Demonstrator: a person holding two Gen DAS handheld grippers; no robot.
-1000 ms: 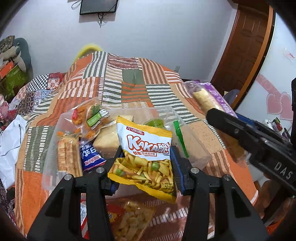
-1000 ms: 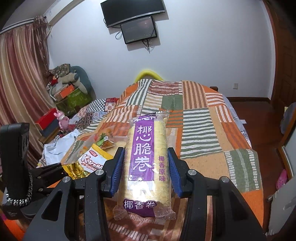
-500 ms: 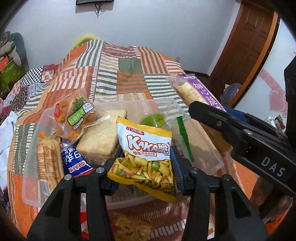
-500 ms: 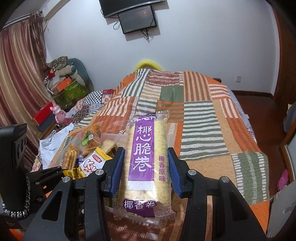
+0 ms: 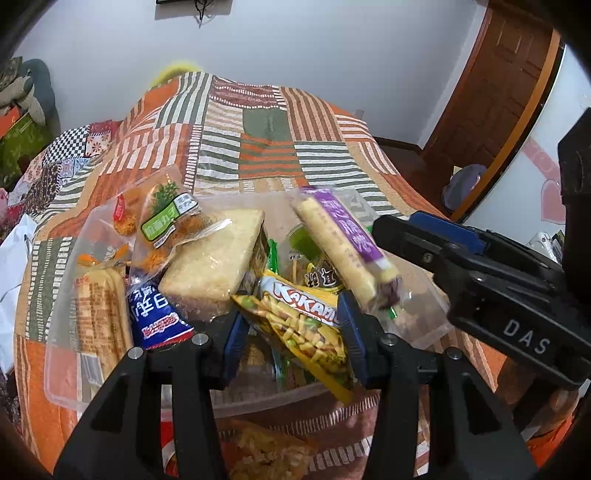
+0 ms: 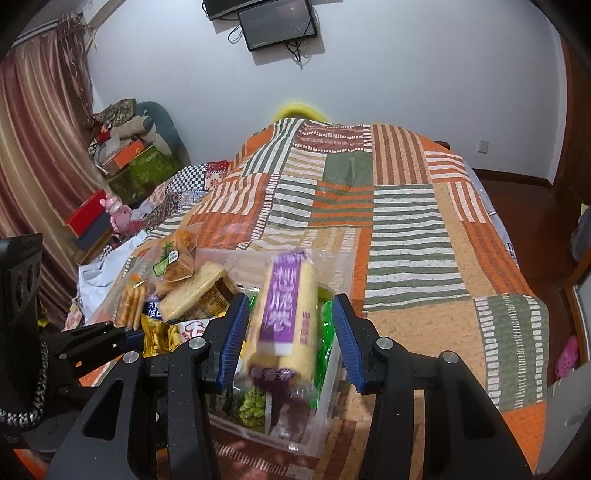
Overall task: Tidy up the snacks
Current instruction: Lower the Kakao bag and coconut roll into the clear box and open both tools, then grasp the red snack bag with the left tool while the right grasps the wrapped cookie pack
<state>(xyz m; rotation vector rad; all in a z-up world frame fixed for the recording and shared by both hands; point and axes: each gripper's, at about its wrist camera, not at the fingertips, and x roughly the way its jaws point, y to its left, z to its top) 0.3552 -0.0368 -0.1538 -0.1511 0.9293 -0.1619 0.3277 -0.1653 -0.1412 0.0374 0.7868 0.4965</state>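
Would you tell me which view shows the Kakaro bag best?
The left wrist view: the Kakaro bag lies tilted between the open left gripper pads, logo readable. The right wrist view shows only a sliver.

bed: patchwork quilt, orange/green/white striped blocks, fills centre of both views
wall: plain white, behind the bed
screen: dark monitor mounted on wall, top centre of right view, cables hanging below it
curtain: reddish-brown striped, left edge of right view
clutter: stacked boxes, orange and green, left of bed near curtain
toy: pink figure beside a red box, left of right view
door: dark wood, upper right of left view
yellow object: behind bed's far end, mostly hidden
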